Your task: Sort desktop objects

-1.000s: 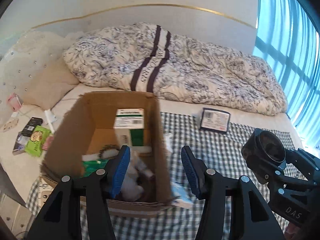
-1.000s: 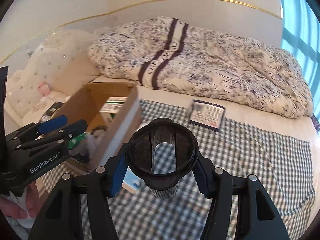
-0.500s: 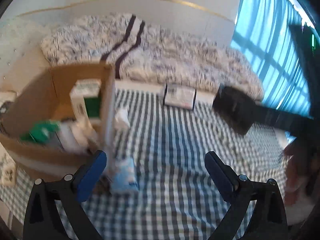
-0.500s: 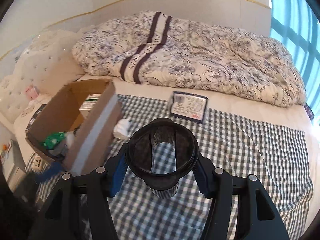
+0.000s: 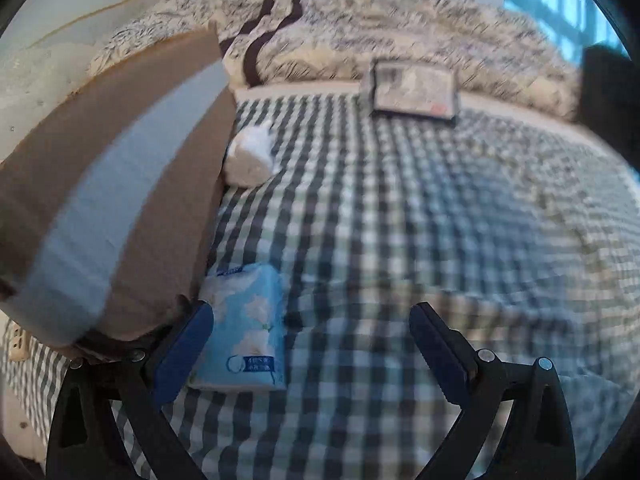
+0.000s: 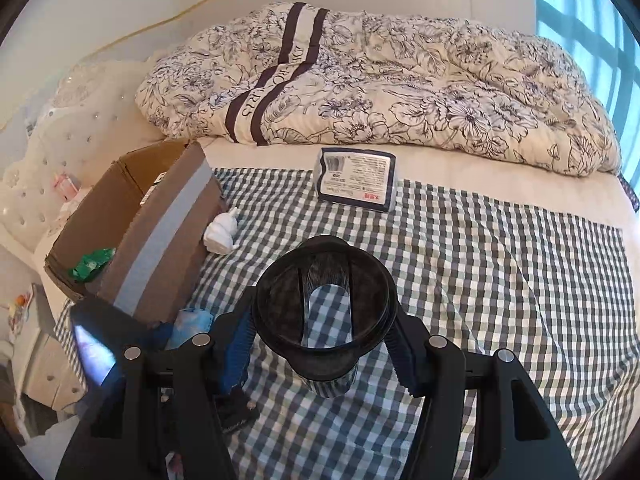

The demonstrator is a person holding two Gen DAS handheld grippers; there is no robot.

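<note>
A bed covered by a green-and-white checked cloth (image 6: pixel 480 280), with a rumpled floral duvet (image 6: pixel 400 92) heaped along the far side.

The right gripper (image 6: pixel 320 344) is pinching a dark, see-through cup (image 6: pixel 324 312) between its blue pads, held above the cloth with its open mouth facing the camera. The cup's base is cut off behind its own rim.

The left gripper (image 5: pixel 308 344) is spread wide, nothing between its fingers, low over the cloth. Just beside its left finger lies a light blue tissue pack (image 5: pixel 244 328), flat on the cloth and touching the foot of a cardboard box (image 5: pixel 112 216). The left view is smeared by motion, so print on the pack cannot be read.

The box stands at the left of the cloth, with a grey tape stripe down its side. Only from the right view can one look into it: something green (image 6: pixel 90 264) shows inside, and the rest of its contents is hidden by the walls.

A small crumpled white object (image 6: pixel 220 234) rests against the box's far corner; what it is cannot be made out. Farther back, at the cloth's edge near the duvet, lies a flat dark-bordered packet (image 6: pixel 356 180) with a white label.
</note>
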